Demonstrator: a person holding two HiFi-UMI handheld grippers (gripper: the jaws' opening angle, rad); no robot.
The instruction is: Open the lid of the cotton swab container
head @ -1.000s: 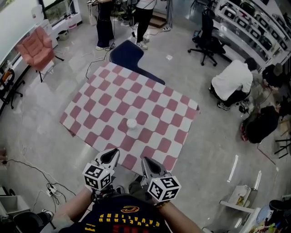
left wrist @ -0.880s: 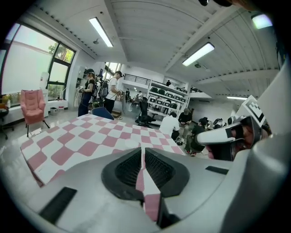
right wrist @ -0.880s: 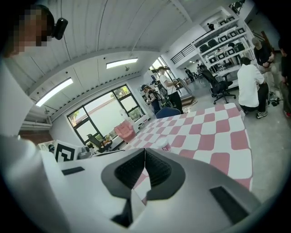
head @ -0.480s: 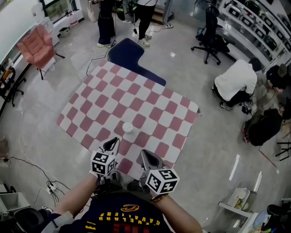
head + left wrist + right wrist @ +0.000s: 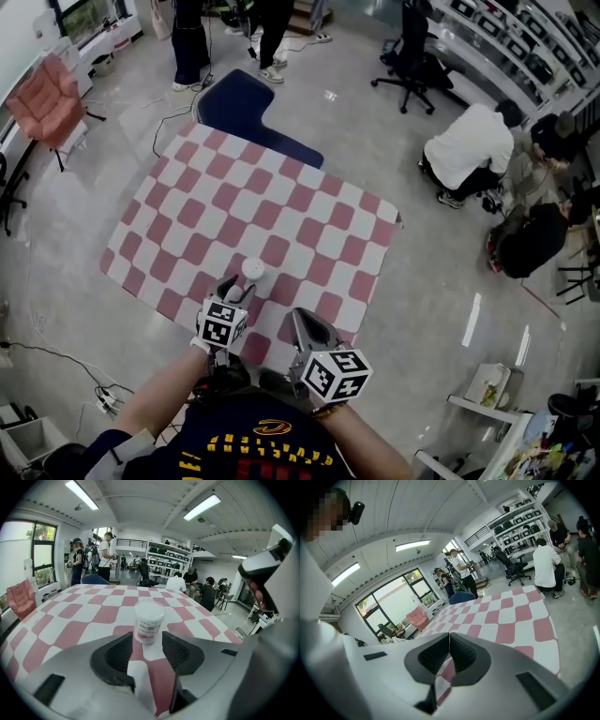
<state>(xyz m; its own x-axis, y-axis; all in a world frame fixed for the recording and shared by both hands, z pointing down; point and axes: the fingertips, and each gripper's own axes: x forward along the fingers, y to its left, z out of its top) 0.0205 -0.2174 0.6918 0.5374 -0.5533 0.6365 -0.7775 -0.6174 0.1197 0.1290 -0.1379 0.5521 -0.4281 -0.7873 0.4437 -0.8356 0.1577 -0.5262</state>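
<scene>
Since the earlier frames the left gripper (image 5: 228, 286) has been brought forward and down to the cotton swab container (image 5: 252, 269). Its jaws have just been opening, and nothing is gripped yet. The container stands upright just ahead of the jaw tips. The right gripper (image 5: 302, 320) is held shut and empty alongside. The body should be centred between the pads, below the lid (image 5: 149, 607), before closing.

Worktop (image 5: 309, 211): red-and-white chequered surface. Contents: one cotton swab container (image 5: 251, 269), upright, lid (image 5: 149, 607) on, label facing the near edge, standing close to that edge.
</scene>
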